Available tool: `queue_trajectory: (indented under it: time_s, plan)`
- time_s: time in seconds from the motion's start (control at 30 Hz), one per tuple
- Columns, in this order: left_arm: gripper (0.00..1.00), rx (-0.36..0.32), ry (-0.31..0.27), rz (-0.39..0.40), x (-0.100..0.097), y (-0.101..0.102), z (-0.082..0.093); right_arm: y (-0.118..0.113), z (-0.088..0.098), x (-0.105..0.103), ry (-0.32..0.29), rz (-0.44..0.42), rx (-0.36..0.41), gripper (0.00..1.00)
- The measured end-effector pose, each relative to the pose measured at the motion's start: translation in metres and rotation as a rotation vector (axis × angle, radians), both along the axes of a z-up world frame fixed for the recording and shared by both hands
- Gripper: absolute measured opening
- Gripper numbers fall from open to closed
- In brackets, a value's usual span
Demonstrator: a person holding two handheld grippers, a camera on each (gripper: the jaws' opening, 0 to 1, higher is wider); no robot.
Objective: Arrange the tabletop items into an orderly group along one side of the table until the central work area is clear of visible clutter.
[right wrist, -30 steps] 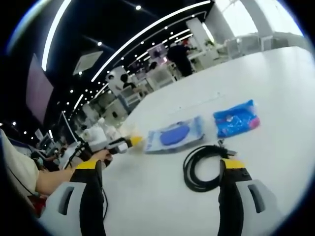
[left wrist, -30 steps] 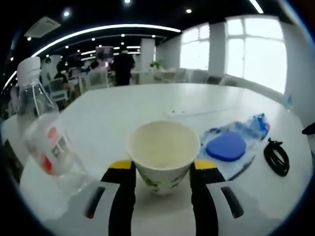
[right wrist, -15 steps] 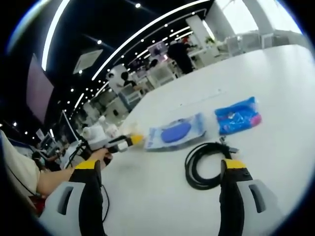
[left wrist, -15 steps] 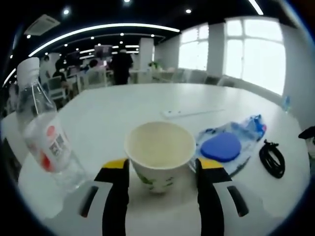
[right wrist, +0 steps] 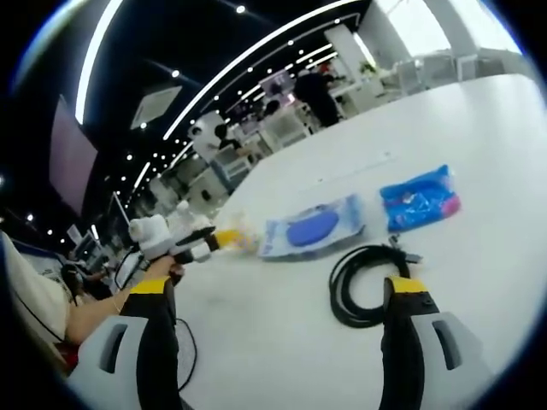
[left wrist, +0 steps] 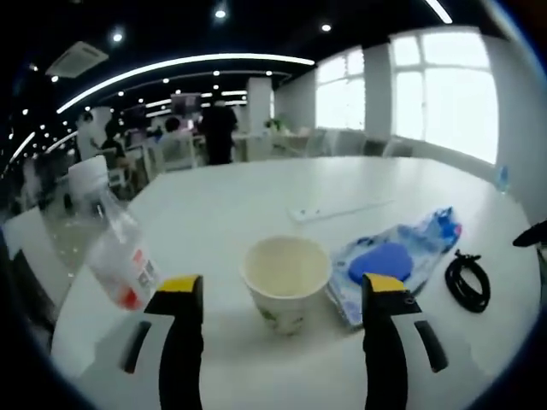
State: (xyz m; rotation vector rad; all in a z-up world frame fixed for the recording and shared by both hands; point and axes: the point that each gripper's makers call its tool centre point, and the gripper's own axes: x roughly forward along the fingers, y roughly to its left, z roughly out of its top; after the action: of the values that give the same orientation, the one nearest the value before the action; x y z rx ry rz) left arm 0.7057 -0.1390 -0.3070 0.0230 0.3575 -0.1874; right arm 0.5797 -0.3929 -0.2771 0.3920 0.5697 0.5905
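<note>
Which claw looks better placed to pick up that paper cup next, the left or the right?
The left, I'd say. The paper cup stands straight ahead between the open left claw jaws. The open right claw faces the black cable instead, far from the cup.

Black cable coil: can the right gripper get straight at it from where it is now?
Probably yes. In the right gripper view the black cable coil lies on the bare white table just ahead of the open right gripper, partly between its jaws, with nothing lying across the way.
</note>
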Motion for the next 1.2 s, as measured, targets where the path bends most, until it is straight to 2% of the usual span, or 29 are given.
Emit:
queue_trajectory:
  time_s: [0.07,0.33,0.43,0.6,0.8,1.03,1.2]
  plan:
    - [0.79,-0.004,-0.011,0.009,-0.003,0.005,0.006,0.001,0.000,-0.001,0.005,0.004,0.003,0.99]
    - [0.88,0.042,-0.134,0.002,-0.008,0.017,0.043,0.003,0.000,-0.002,0.008,0.011,0.014,0.99]
    - [0.88,0.051,-0.151,0.000,-0.011,0.019,0.054,0.004,0.000,-0.002,0.011,0.013,0.016,0.99]
    - [0.85,0.039,-0.221,0.007,-0.014,0.026,0.081,0.005,0.000,-0.003,0.012,0.017,0.017,0.99]
    - [0.91,0.046,-0.270,0.071,-0.011,0.050,0.103,0.007,0.001,-0.005,0.013,0.024,0.020,0.99]
    - [0.99,0.055,-0.276,0.130,-0.002,0.075,0.108,0.009,0.000,-0.006,0.017,0.029,0.017,0.99]
    - [0.99,0.024,-0.234,0.183,0.006,0.092,0.097,0.007,-0.001,-0.005,0.019,0.026,0.014,0.99]
